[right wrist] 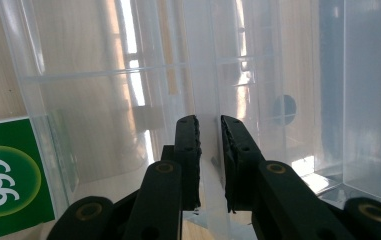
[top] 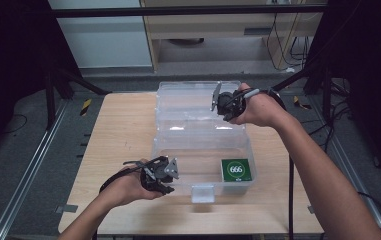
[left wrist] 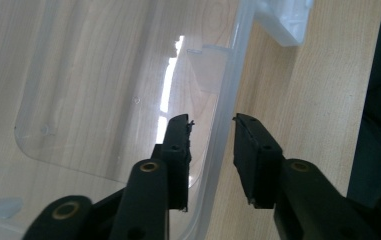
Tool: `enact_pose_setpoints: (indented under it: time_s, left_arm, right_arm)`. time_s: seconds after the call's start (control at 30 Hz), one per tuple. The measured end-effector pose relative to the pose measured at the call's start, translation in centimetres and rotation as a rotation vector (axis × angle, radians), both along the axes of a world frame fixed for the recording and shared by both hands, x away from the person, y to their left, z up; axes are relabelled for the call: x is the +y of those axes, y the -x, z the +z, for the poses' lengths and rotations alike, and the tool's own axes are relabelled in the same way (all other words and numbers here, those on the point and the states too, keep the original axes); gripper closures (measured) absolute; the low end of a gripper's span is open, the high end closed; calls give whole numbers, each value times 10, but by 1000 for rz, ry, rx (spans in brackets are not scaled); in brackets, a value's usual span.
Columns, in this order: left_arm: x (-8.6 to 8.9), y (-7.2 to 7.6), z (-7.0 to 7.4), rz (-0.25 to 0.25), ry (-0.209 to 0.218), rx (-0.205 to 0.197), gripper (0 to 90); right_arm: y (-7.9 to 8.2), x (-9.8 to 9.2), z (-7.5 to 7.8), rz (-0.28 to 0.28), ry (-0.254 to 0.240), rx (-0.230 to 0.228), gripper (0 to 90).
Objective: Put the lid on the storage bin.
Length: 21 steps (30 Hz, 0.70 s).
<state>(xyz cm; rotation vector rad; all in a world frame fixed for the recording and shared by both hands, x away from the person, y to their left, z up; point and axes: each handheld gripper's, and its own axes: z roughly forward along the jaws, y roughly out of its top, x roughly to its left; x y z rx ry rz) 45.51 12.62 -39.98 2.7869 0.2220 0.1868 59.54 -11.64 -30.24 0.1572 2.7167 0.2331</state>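
A clear plastic box [top: 203,150] lies open on the wooden table [top: 123,130], its lid [top: 188,95] folded back behind it. A green card marked 666 [top: 236,170] lies in the box's front right corner and appears at the left of the right gripper view [right wrist: 3,175]. My left gripper [top: 170,175] is at the box's front left corner. Its jaws [left wrist: 213,122] straddle the front wall [left wrist: 223,100], and a gap remains beside one pad. My right gripper [top: 223,111] is at the lid's right part, its jaws [right wrist: 209,122] shut on a thin clear wall of the lid [right wrist: 209,75].
A white latch [top: 202,192] hangs at the middle of the box's front wall and appears in the left gripper view [left wrist: 283,20]. Bare table lies left of the box. Dark frame legs and cables stand beyond the table's sides.
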Motion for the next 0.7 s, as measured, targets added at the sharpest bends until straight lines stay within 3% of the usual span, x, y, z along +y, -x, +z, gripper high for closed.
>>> enact_pose_setpoints:
  time_s: [0.2, 0.47, 0.7]
  left_arm:
    - [1, -2, -2, 4, 5, 18, 801]
    - [-1, -4, -2, 9, 0, 29, 811]
    - [-1, -4, -3, 33, 8, 8, 807]
  right_arm:
    - [0, 1, 0, 5, -1, 2, 791]
    - [-3, 2, 0, 10, 1, 9, 795]
    - [-5, 5, 0, 20, 25, 12, 810]
